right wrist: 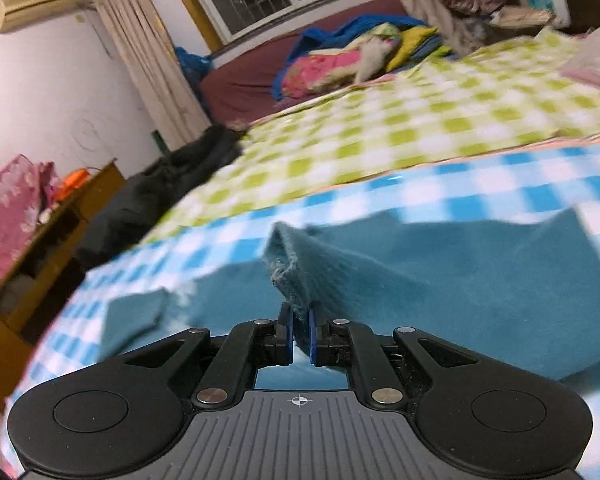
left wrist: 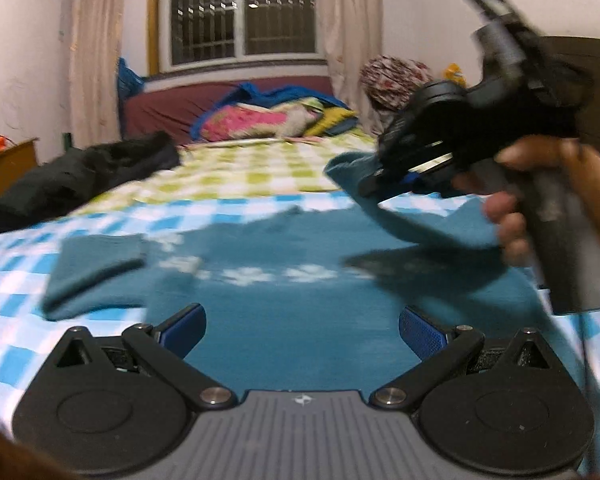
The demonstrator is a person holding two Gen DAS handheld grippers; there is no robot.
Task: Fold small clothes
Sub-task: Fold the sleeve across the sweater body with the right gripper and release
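here, a teal knitted sweater (left wrist: 284, 320) with a band of white flower motifs lies flat on the blue-and-white checked bed cover (left wrist: 16, 312). the left claw (left wrist: 302, 334) hovers above the garment's body, jaws wide, nothing between them. the right claw (right wrist: 300, 336) is clamped on the sleeve (right wrist: 296, 276), pads pressed against the knit, lifting it clear of the bed. the right hand (left wrist: 572, 208) grips the claw's handle.

The right tongs (left wrist: 384, 184) are motion-blurred in the left wrist view, their tips hidden in the teal sweater (left wrist: 284, 320); the sweater's near edge is cut off.
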